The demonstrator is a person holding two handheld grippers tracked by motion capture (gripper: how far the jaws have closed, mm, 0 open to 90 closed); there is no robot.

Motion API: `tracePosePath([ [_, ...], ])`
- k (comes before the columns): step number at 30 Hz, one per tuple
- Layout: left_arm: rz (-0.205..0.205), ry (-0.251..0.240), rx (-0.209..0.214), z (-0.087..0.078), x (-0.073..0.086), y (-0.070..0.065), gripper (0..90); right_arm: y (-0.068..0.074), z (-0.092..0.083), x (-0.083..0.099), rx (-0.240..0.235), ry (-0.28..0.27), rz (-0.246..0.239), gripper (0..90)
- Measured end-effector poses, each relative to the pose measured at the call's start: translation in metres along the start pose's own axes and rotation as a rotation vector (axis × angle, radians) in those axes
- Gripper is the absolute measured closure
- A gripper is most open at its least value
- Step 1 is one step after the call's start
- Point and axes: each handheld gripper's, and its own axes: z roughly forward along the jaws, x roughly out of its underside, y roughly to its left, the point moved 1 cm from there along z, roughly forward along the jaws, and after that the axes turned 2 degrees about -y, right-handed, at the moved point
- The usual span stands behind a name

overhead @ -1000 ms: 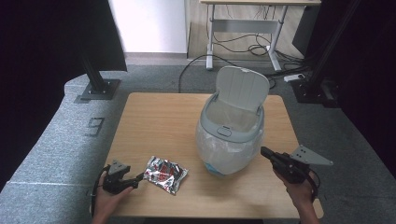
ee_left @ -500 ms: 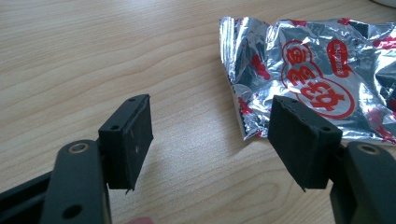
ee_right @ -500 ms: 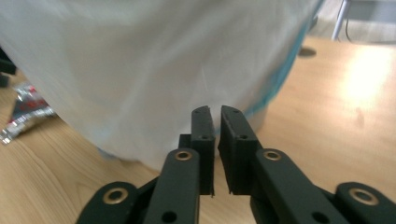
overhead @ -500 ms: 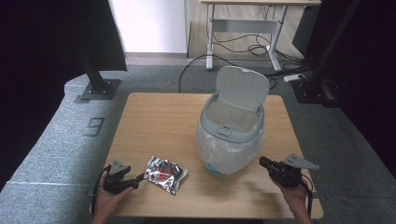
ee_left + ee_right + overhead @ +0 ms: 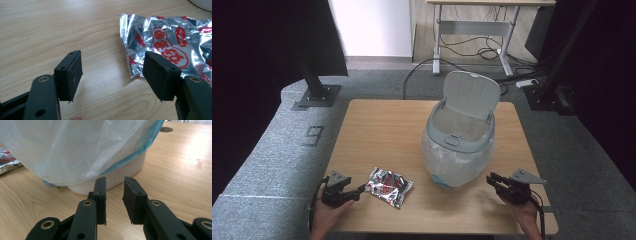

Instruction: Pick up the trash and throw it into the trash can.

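**Foil packet lined up for the open bin**

The silver and red foil packet (image 5: 389, 186) lay flat on the wooden table (image 5: 377, 130), low and left of centre in the high view, just left of the lidded bin (image 5: 459, 150). The bin's lid (image 5: 472, 95) stood tipped back, and its plastic liner (image 5: 75, 147) hung over the rim and down the sides.

The left gripper (image 5: 357, 190) sat at the lower left of the high view, jaws spread wide and level with the tabletop. In the left gripper view, one pad reached over the packet's crumpled near edge and the other stood over bare wood, neither pressing. The right gripper (image 5: 493, 181) rested at the lower right, beside the bin's base; its jaws had just been opening and stood narrowly apart with nothing between them.

To pick the packet up well, the left gripper would likely need to slide in low so that the raised, creased edge sat between both pads, then close firmly, since smooth foil may slip. The lift should clear the liner's rim before release.
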Motion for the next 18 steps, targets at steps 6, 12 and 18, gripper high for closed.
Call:
tracePosePath([
  [6, -0.001, 0.022, -0.003, 0.005, 0.001, 0.002, 29.4, -0.003, 0.001, 0.005, 0.004, 0.019, 0.005, 70.6],
  [12, 0.002, 0.029, -0.002, 0.014, -0.003, 0.001, 29.0, -0.002, 0.004, 0.008, 0.022, 0.049, -0.012, 70.0],
  [18, 0.02, 0.057, 0.006, 0.027, -0.008, -0.002, 29.0, -0.002, 0.007, 0.01, 0.018, 0.06, -0.004, 69.4],
])
